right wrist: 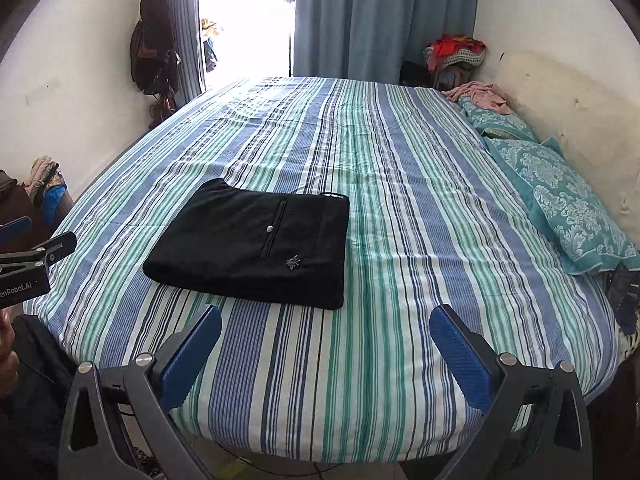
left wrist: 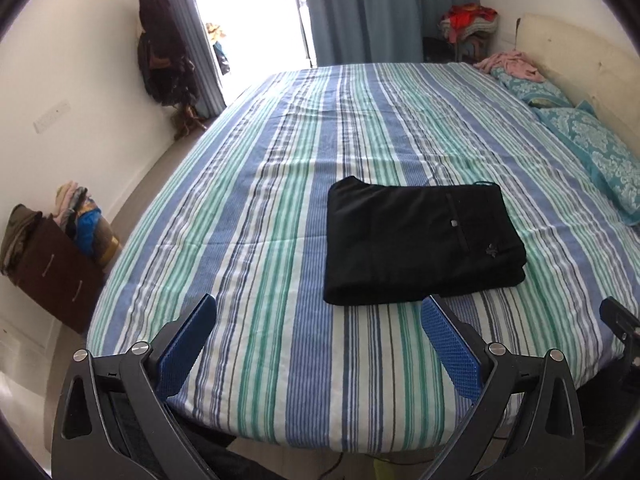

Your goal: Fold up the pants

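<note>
Pants [right wrist: 256, 240]: black, folded into a compact rectangle near the bed's front edge.
Left gripper [left wrist: 318, 340]: fingers spread, empty, short of the pants.
Right gripper [right wrist: 326, 350]: fingers spread, empty.
Striped sheet [right wrist: 420, 220]: loose.
Risk: snagging the sheet could unsettle the fold.

Right gripper [left wrist: 622, 320] clipped by the frame's right edge; left gripper [right wrist: 24, 248] cut off at far left, jaws unreadable.

The striped bed [left wrist: 280, 200] carries folded black pants [left wrist: 420, 240], teal pillows [left wrist: 600, 156] and a pink garment [left wrist: 512, 64].
</note>
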`<state>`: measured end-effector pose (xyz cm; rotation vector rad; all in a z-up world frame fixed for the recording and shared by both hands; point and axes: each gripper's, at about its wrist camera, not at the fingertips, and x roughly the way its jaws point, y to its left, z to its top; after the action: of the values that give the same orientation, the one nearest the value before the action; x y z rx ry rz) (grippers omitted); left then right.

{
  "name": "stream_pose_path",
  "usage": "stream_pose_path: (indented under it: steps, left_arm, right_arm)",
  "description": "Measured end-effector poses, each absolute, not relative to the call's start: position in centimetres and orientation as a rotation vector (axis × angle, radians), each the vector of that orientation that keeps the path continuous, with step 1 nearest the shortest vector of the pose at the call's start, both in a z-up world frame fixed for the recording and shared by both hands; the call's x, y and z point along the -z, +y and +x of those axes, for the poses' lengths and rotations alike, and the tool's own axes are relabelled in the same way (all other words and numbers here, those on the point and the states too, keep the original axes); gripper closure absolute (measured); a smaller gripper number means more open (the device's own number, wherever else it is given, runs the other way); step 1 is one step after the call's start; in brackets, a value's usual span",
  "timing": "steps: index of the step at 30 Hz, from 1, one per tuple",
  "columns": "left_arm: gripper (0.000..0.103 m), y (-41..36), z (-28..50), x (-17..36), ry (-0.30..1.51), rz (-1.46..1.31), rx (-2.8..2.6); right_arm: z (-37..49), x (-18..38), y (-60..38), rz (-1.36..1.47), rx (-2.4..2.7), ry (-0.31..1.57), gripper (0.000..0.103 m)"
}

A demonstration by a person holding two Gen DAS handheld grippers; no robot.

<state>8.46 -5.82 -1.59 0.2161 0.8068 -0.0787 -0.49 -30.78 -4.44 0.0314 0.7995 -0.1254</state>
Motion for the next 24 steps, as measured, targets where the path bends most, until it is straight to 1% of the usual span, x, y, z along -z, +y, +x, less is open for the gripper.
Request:
stream_pose_path:
  steps: [8, 24]
  left_arm:
    - [0.001, -6.0, 6.7, 2.7, 0.876, 0.226, 0.151]
    - [0.001, -6.6, 6.4, 3.3, 0.918, 0.207, 0.198]
  right_arm:
    - [-4.0, 5.0, -27.6, 0.009, 0.154, 0.852, 0.0]
    - [-3.9, 4.9, -27.8, 0.038, 0.172, 0.857, 0.0]
